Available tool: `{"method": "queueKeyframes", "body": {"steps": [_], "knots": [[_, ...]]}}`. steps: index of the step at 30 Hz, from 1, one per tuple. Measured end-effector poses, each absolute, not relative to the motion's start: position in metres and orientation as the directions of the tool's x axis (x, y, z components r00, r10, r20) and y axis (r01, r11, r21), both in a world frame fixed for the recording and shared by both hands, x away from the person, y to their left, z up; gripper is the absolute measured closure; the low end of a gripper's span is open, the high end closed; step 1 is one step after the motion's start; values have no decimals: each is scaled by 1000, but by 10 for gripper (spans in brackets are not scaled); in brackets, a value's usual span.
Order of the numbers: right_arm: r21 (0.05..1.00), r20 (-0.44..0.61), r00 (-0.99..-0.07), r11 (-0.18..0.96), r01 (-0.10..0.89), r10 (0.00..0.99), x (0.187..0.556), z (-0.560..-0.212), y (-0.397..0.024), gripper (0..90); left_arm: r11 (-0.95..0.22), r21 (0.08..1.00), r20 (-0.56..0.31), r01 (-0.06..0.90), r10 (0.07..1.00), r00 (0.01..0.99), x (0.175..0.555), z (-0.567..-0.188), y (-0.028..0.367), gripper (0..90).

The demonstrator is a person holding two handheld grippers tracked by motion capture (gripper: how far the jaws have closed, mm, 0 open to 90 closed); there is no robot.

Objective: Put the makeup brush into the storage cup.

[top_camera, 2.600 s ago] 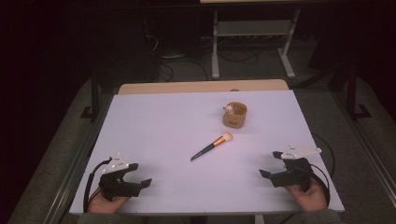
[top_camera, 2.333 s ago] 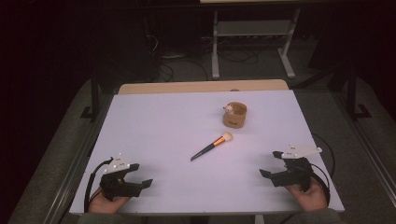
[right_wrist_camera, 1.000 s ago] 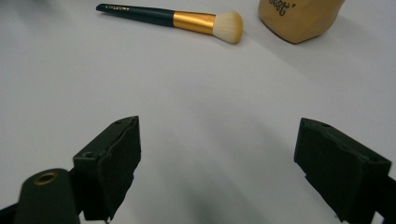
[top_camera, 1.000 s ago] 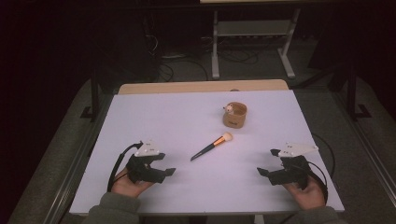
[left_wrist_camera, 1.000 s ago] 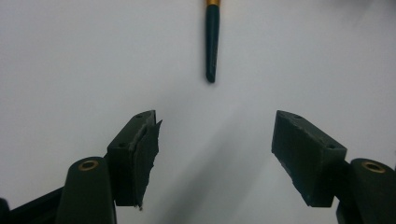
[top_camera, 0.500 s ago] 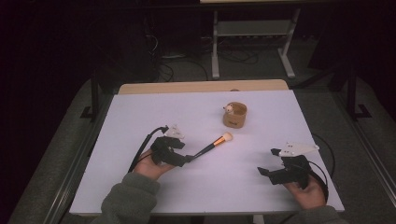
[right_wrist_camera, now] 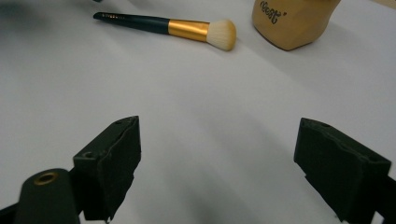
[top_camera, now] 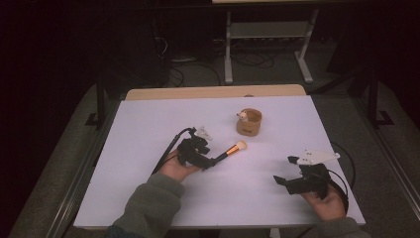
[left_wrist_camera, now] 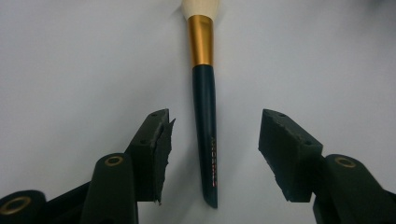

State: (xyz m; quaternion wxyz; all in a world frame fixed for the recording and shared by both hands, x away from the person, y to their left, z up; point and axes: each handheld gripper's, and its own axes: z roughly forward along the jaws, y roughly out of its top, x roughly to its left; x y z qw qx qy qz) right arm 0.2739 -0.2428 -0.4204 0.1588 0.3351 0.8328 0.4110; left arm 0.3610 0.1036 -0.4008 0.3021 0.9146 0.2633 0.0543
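Jaws of the left gripper [left_wrist_camera: 212,140] stand apart on either side of the makeup brush [left_wrist_camera: 205,102], whose dark handle lies between them untouched by either pad; they have just been closing. The brush rests flat on the white table [top_camera: 148,129], near the tan cup [top_camera: 248,122]. From above, the gripper hides the handle's end, while its own camera shows the gaps beside it. Jaws of the right gripper [right_wrist_camera: 219,163] gape wide over bare tabletop.
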Motion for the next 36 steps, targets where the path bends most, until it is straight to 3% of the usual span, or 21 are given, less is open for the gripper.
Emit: {"method": "queueKeyframes", "body": {"steps": [12, 36], "knots": [[786, 17, -729, 441, 433, 685, 275, -422, -242, 142, -727, 514, -47, 455, 506, 861, 374, -414, 73, 544], [787, 4, -734, 451, 421, 679, 275, -422, -239, 142, -748, 424, 9, 510, 567, 823, 377, -424, 54, 743]]}}
